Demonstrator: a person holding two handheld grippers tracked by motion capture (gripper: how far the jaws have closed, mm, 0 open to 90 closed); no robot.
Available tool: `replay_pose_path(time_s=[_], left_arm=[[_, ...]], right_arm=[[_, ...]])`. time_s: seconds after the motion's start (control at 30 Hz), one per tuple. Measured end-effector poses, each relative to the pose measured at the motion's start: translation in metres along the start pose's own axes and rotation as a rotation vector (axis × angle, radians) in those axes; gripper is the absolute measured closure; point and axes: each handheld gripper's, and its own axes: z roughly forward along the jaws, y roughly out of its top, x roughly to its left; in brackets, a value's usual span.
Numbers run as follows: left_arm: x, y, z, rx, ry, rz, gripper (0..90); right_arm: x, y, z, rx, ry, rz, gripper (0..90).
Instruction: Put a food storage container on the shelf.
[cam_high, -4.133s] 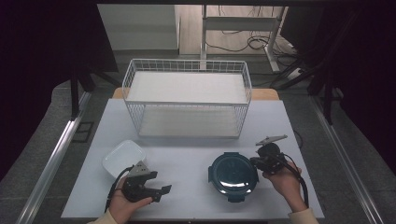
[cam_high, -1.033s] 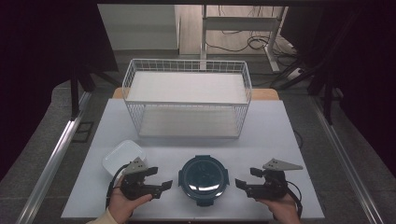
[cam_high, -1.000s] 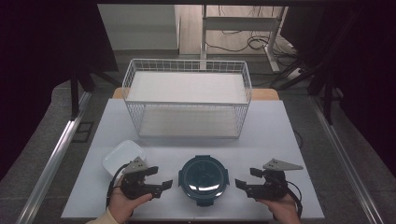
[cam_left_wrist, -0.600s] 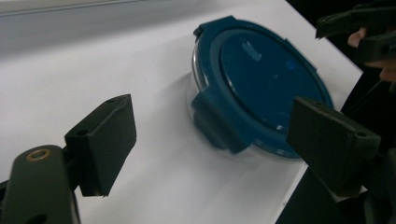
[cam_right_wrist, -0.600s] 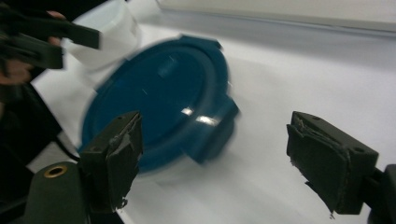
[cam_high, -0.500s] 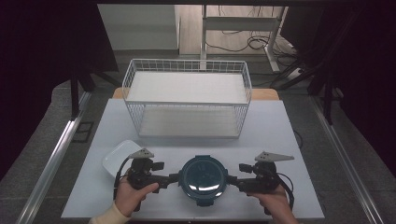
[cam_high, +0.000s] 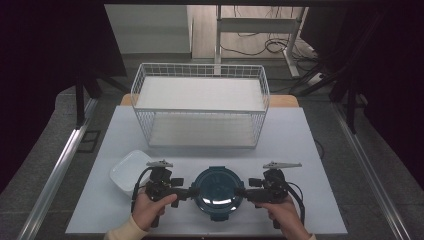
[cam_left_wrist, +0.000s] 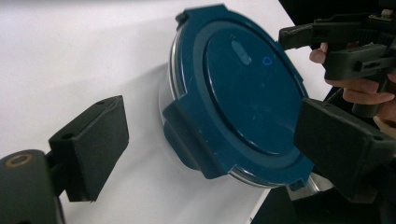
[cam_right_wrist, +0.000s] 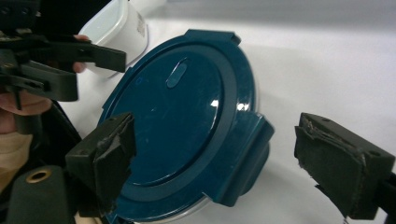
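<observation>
A round clear container with a dark blue clip-on lid stands near the table's front edge. My left gripper is open at its left side. In the left gripper view the left gripper straddles one lid latch without touching it. My right gripper is open at the container's right side. In the right gripper view the right gripper has its pads on either side of the opposite latch of the lid.
A white square container sits just left of my left hand, also seen as the white container behind the lid. A white wire basket stands across the table's far half. The table's front edge lies close under both hands.
The blue-lidded container has shifted left from its spot four seconds ago. In the last second both open grippers have closed in on it from either side.
</observation>
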Motion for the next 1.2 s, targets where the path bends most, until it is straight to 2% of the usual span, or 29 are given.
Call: replay_pose_path(time_s=[0.2,0.3,0.4,0.67,0.83,0.93,1.03,1.13,1.2], left_arm=[[0.002,-0.005,0.016,0.037,-0.044,-0.041,10.0],[0.004,-0.005,0.021,0.038,-0.057,-0.057,10.2],[0.006,-0.006,0.026,0.034,-0.088,-0.089,10.9],[0.006,-0.006,0.033,0.046,-0.107,-0.11,13.7],[0.007,-0.006,0.038,0.078,-0.119,-0.128,15.7],[0.007,-0.006,0.04,0.087,-0.119,-0.137,16.3],[0.008,-0.007,0.041,0.086,-0.118,-0.156,17.4],[0.009,-0.008,0.04,0.087,-0.12,-0.167,18.2],[0.006,-0.007,0.037,0.071,-0.098,-0.159,20.8]], right_arm=[[0.0,-0.003,0.011,0.033,0.013,0.032,9.4],[-0.001,-0.004,0.016,0.053,0.03,0.056,9.2],[-0.001,-0.006,0.022,0.067,0.049,0.072,9.2],[-0.004,-0.01,0.031,0.083,0.083,0.136,10.4],[-0.007,-0.011,0.032,0.082,0.097,0.183,13.8],[-0.007,-0.012,0.035,0.102,0.084,0.185,13.6],[-0.007,-0.013,0.036,0.117,0.084,0.21,13.5],[-0.008,-0.012,0.033,0.114,0.079,0.218,18.2],[-0.007,-0.011,0.03,0.108,0.072,0.217,21.7]])
